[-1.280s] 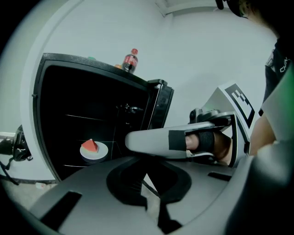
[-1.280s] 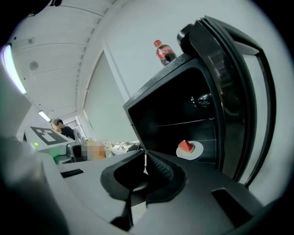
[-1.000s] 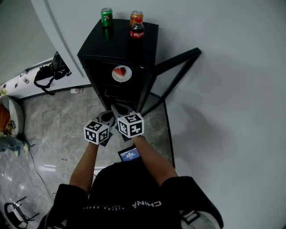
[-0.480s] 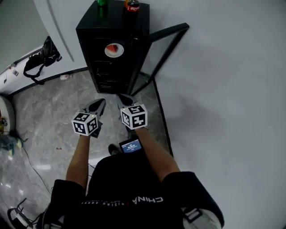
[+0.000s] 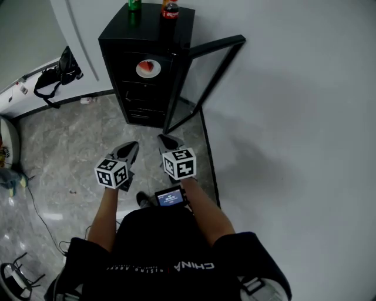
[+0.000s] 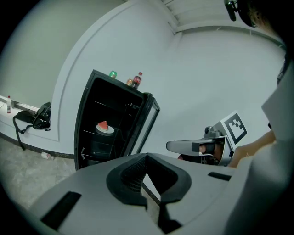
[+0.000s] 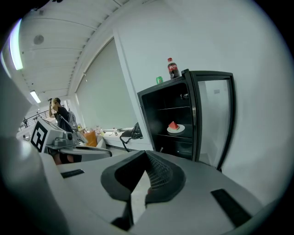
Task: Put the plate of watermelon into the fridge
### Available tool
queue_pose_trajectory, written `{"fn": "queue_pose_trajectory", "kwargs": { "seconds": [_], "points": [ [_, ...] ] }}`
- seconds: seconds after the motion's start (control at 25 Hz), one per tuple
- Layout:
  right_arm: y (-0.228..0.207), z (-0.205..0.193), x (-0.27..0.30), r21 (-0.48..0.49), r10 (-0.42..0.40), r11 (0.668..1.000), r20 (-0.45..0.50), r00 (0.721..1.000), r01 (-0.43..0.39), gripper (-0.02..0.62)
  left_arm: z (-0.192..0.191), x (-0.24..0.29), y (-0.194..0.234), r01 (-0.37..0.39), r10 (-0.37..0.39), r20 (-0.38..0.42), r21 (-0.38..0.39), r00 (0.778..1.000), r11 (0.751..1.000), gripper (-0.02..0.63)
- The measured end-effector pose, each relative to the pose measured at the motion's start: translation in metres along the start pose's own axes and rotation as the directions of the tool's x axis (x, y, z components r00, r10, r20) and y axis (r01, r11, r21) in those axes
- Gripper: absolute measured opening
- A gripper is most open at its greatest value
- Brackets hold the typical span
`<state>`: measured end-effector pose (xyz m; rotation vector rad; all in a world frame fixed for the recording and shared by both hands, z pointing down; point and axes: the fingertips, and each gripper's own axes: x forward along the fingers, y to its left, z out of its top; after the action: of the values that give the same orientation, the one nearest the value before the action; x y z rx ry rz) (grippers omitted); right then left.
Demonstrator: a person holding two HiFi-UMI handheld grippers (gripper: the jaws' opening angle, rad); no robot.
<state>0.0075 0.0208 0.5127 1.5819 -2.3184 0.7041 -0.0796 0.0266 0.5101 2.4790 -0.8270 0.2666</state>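
Note:
A white plate with a red watermelon wedge (image 5: 148, 69) rests on an upper shelf inside the black fridge (image 5: 115, 44), also seen as the plate (image 6: 104, 127) and the plate (image 7: 175, 129). The fridge's glass door (image 5: 204, 75) stands swung open to the right. My left gripper (image 5: 130, 147) and right gripper (image 5: 166, 141) hang side by side over the floor, well short of the fridge. Both are shut with nothing in them, as the left gripper (image 6: 146, 158) and right gripper (image 7: 147, 158) show.
A green can (image 5: 134, 4) and a cola bottle (image 5: 170, 8) stand on the fridge top. A black bag (image 5: 56, 75) lies on a low white ledge at the left. A white wall (image 5: 294, 117) runs along the right. Cables trail over the marble floor (image 5: 70, 147).
Both grippers have drawn back from the fridge toward my body, and the fridge looks farther away. The plate stays on its shelf.

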Motion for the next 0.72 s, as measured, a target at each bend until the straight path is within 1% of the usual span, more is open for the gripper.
{"fn": "queue_pose_trajectory", "kwargs": {
  "seconds": [0.24, 0.44, 0.72],
  "points": [
    [-0.020, 0.010, -0.013, 0.006, 0.037, 0.999, 0.019, 0.999, -0.037, 0.015, 0.012, 0.012, -0.023, -0.038, 0.038, 0.006, 0.032, 0.999, 0.999, 0.012],
    [-0.026, 0.020, -0.016, -0.003, 0.055, 0.998, 0.037, 0.998, -0.055, 0.015, 0.018, 0.016, -0.022, -0.079, 0.078, 0.007, 0.048, 0.997, 0.996, 0.012],
    [-0.040, 0.021, -0.021, 0.009, 0.049, 0.999, 0.028, 0.998, -0.050, 0.015, 0.011, 0.027, -0.026, -0.092, 0.094, -0.023, 0.081, 0.995, 0.992, 0.012]
  ]
}}
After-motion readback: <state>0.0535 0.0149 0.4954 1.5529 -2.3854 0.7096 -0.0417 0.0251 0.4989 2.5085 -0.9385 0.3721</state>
